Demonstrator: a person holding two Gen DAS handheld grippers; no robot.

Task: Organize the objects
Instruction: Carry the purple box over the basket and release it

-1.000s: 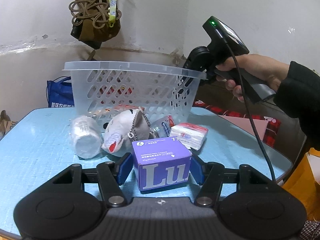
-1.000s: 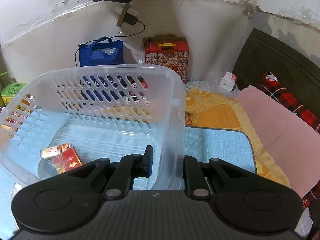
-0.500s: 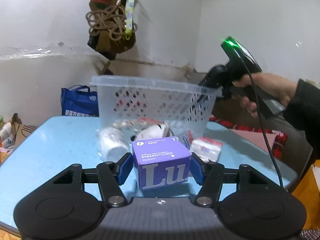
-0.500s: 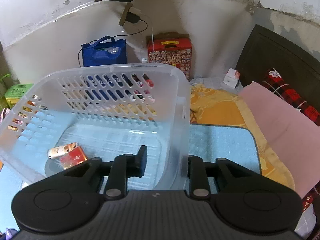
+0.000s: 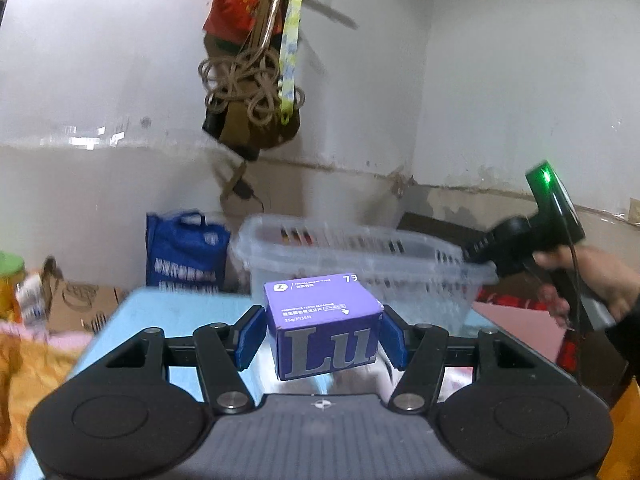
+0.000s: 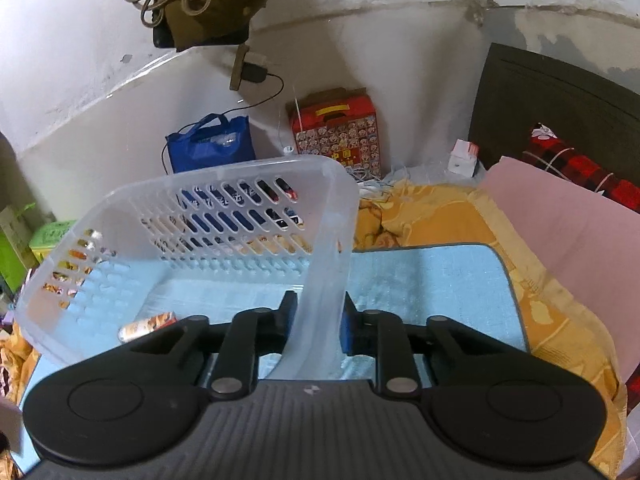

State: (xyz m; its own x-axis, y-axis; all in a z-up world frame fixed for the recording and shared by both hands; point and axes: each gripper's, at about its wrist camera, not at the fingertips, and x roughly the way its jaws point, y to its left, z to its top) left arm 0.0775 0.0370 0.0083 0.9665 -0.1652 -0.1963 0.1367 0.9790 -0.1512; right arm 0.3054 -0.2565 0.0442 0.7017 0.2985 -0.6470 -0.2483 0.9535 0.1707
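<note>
The left hand-held gripper (image 5: 322, 336) clamps the purple box (image 5: 324, 330); the right hand-held gripper (image 6: 316, 322) pinches the basket (image 6: 326, 248) wall.

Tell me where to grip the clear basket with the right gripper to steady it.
Take the basket by its solid corner wall, coming over the rim from above, one finger inside and one outside. That strip is unslotted and thin enough for the jaws. The right gripper already straddles it there; the slotted sides would likely flex more.
</note>
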